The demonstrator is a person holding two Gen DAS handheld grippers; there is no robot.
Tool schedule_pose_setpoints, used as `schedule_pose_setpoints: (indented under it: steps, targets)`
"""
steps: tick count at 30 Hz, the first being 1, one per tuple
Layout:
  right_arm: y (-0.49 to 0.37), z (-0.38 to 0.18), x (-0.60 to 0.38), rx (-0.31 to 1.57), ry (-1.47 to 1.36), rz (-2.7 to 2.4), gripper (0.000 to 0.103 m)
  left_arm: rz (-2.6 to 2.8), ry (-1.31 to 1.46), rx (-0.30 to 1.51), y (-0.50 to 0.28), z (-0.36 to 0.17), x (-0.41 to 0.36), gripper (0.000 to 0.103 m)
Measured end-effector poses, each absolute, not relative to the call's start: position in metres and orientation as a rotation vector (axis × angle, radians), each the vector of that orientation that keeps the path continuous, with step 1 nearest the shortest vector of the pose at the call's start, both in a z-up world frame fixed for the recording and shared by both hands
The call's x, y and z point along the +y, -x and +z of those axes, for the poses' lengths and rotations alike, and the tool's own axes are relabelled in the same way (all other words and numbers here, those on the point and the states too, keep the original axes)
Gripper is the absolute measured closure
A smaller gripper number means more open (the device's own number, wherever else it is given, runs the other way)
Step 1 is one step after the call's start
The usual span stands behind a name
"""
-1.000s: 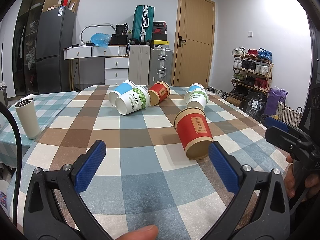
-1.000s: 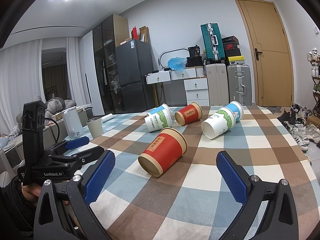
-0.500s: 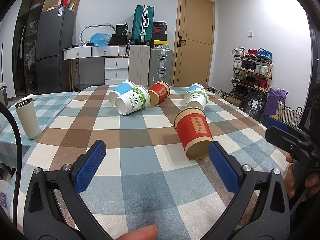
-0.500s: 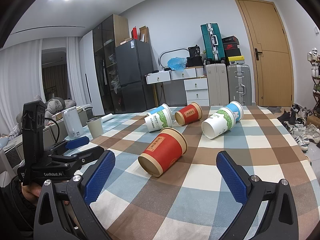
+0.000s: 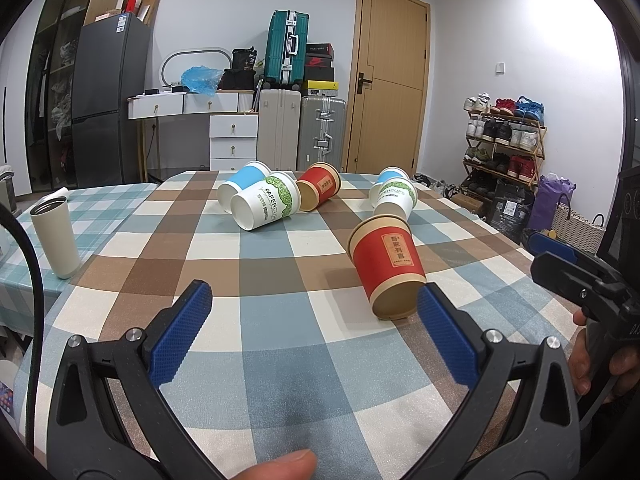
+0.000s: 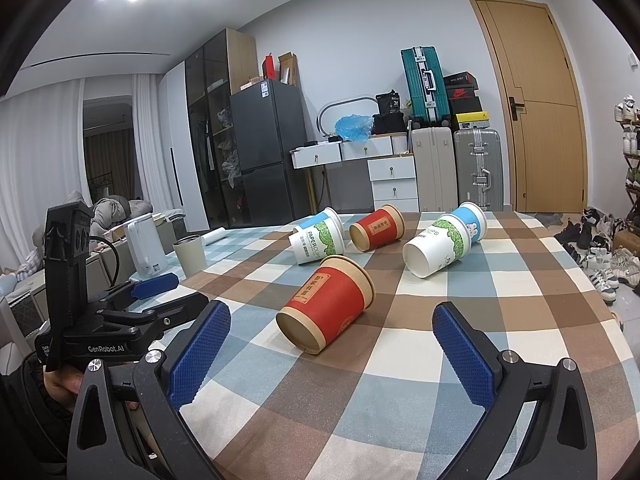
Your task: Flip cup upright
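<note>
**Cups on their sides, both grippers wide and empty**

Left wrist view: the left gripper (image 5: 314,312) is spread wide above the checked desk (image 5: 280,360), holding nothing. Just beyond its right blue pad lies the near red cup (image 5: 386,264), on its side with its closed brown base toward the camera and its rim pointing away; a tan label with dark characters runs along its wall. Farther off, left of centre, a white cup (image 5: 266,206) printed "PAPERCUPS" with a green leaf band lies with its open mouth toward the camera, and nothing shows inside. A blue cup (image 5: 244,186) lies touching it behind. A second red cup (image 5: 319,191) rests on its side just to the right, its brown end facing the camera. Far right, another white-and-green cup (image 5: 394,200) reads "PAPERCUPS", with a blue one just behind it. A cream tumbler (image 5: 54,236) stands upright at the left on a neighbouring cloth, its mouth open; its contents cannot be seen. The right gripper (image 5: 560,256) enters at the right edge; how far it is spread cannot be told here.

Right wrist view: the right gripper (image 6: 330,334) is likewise spread wide and empty, the near red cup (image 6: 326,310) lying between and beyond its pads, base toward the camera. The right-hand white cup (image 6: 434,250) shows a hollow, empty mouth. At the left the left gripper (image 6: 160,292) is seen side on, its body marked "GenRobot.AI". A white kettle (image 6: 146,250) and the tumbler (image 6: 190,256) stand behind it.
</note>
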State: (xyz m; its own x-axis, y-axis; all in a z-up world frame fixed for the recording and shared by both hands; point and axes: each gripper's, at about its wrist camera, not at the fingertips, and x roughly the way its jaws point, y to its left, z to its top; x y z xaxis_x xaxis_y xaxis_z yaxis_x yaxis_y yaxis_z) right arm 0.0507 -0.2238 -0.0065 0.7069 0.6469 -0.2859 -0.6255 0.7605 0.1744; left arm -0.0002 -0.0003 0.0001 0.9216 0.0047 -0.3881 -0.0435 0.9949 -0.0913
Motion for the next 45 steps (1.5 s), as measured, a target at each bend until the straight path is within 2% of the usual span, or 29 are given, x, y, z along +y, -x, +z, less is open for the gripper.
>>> schedule_pose_setpoints:
  steps: [26,45]
  targets:
    - [-0.058,-0.003,-0.226,0.359,-0.067,0.680,0.000,0.029,0.053,0.394,0.000,0.003,-0.009,0.001]
    - [-0.063,0.004,-0.234,0.412,-0.029,0.608,0.000,0.022,0.103,0.482,-0.045,0.004,-0.018,0.001]
